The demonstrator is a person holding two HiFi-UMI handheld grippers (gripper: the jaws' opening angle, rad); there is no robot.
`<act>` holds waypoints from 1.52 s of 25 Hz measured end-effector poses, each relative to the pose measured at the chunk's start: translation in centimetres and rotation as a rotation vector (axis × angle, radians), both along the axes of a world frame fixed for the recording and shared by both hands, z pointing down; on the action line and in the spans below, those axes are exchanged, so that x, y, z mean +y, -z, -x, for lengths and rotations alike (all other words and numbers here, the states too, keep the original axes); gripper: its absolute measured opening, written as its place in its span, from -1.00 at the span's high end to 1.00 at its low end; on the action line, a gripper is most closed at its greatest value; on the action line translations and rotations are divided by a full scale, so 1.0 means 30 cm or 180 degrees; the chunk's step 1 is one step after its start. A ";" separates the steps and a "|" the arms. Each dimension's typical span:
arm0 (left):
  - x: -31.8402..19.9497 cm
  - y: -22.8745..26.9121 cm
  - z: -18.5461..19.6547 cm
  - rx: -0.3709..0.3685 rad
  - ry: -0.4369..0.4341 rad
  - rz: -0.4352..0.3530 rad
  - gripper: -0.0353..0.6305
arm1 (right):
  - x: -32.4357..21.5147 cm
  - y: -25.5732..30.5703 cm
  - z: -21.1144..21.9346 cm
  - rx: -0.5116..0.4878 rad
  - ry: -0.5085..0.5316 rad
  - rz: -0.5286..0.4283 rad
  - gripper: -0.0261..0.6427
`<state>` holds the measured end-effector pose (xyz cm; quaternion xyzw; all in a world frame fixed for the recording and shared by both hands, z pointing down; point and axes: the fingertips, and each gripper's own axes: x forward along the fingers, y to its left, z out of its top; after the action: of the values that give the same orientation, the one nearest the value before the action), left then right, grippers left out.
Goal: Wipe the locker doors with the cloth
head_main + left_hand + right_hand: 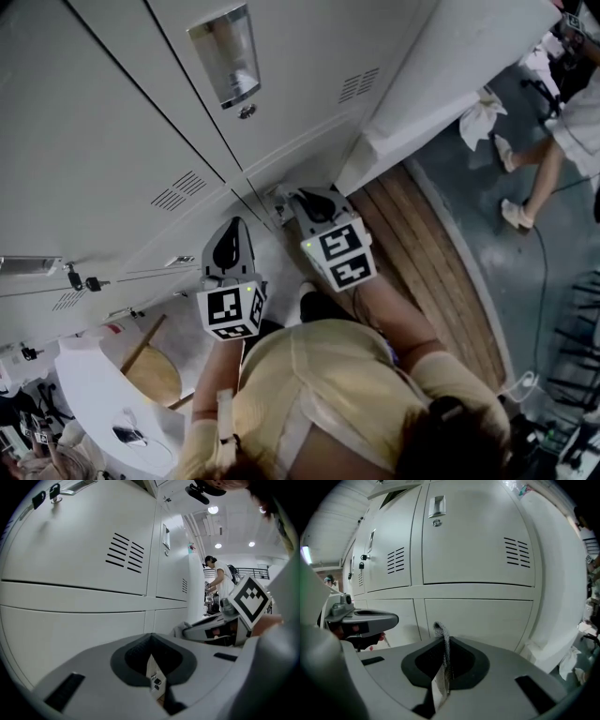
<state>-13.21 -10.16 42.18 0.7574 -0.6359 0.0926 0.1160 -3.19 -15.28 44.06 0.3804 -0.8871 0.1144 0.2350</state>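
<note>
Grey mesh cloth (439, 629) strip pinched between closed jaws of right gripper (443, 644), tail poking up past tips. Left gripper (151, 641) jaws together, nothing between them. Both grippers low, side by side, pointed at bottom row of pale locker doors (478, 616); contact not discernible. Wooden plank floor (422, 253) at right.

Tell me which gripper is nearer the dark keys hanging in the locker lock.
Left. The left gripper is right of the dark keys hanging in the locker lock; the right gripper is farther right still, beyond the left one.
</note>
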 end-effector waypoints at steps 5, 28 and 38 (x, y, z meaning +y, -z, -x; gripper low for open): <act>0.003 -0.013 0.015 -0.0003 0.0075 0.0015 0.92 | -0.005 -0.041 0.050 0.0073 0.0159 0.0034 0.88; -0.049 -0.083 -0.063 0.0049 0.0026 0.0134 0.92 | -0.160 -0.090 -0.049 0.0175 -0.0030 -0.0063 0.88; -0.094 -0.094 -0.131 0.0030 -0.0146 0.0149 0.92 | -0.239 -0.112 -0.191 0.0188 -0.0387 -0.0031 0.88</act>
<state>-9.26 -12.98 45.00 0.7692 -0.6155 0.1066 0.1345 2.54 -22.45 47.43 0.4379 -0.8556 0.1129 0.2519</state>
